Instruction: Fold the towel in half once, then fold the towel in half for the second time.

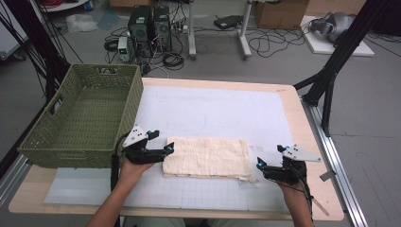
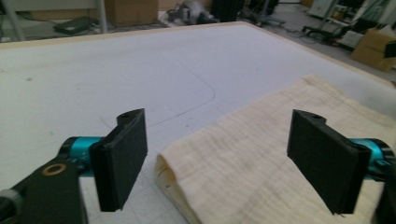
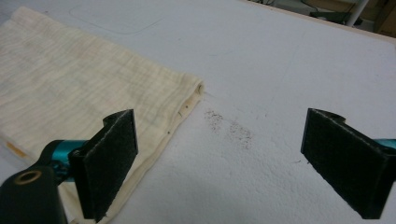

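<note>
A folded cream cloth (image 1: 206, 157) lies flat on the white mat (image 1: 222, 113) that covers the worktop (image 1: 302, 137), toward the near edge and roughly midway between the left and right edges. The left gripper (image 1: 168, 149) sits at the cloth's left end, released: in the left gripper view its black jaws stand wide apart, with the cloth's folded corner (image 2: 261, 158) lying on the mat between them and neither pad (image 2: 122, 156) pressing on it. The right gripper (image 1: 258, 163) is at the cloth's right end, near the worktop's near right corner, also released; in the right gripper view its jaws are spread wide over bare mat, the cloth's edge (image 3: 93, 88) running past the left jaw without being pinched, and a patch of dark specks (image 3: 229, 128) marks the mat just beside the cloth's corner. A green woven basket (image 1: 82, 116) stands on the worktop's left edge, just beside the left gripper.
</note>
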Demonstrator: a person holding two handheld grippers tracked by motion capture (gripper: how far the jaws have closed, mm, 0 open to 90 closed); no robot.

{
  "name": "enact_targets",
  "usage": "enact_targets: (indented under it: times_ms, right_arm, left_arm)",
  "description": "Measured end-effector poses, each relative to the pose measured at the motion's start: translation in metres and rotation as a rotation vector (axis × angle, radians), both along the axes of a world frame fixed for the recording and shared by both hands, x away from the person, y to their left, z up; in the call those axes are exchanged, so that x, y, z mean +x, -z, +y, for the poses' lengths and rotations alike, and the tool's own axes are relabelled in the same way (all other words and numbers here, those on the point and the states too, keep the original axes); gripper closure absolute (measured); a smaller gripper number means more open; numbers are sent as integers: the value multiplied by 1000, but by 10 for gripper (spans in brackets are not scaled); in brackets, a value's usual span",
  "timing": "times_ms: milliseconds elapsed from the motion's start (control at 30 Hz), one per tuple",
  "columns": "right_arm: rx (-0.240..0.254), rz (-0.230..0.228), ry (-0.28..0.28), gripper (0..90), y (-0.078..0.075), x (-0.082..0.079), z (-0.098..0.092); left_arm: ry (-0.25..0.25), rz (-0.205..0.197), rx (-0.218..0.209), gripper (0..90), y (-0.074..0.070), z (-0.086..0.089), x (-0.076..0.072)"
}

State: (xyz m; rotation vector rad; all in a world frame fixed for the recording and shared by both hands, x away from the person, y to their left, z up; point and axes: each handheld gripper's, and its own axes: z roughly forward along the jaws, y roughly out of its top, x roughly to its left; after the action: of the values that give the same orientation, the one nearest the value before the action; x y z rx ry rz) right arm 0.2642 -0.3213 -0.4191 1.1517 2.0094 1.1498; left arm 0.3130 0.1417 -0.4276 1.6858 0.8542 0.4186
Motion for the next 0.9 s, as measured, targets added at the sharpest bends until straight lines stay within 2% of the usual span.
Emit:
enact_targets:
  times_ms: [167,300,500,700,900]
  right_arm:
    - [-26,-6,-4,99,-1,0,-3]
    - [-15,-2,-10,100,-2,0,-5]
    - [-31,-9,-26,100,-5,-3,-2]
    - [-25,-8,-28,100,-3,-1,-2]
    - [-15,-1,-27,100,-2,-1,-2]
  left_arm:
    - [19,0,-13,172,0,1,-1]
    - [42,-4,-1,190,0,3,-2]
    - [27,1,-2,196,0,4,-3]
    - [12,9,9,196,1,6,-2]
    - [-7,10,-10,196,1,8,0]
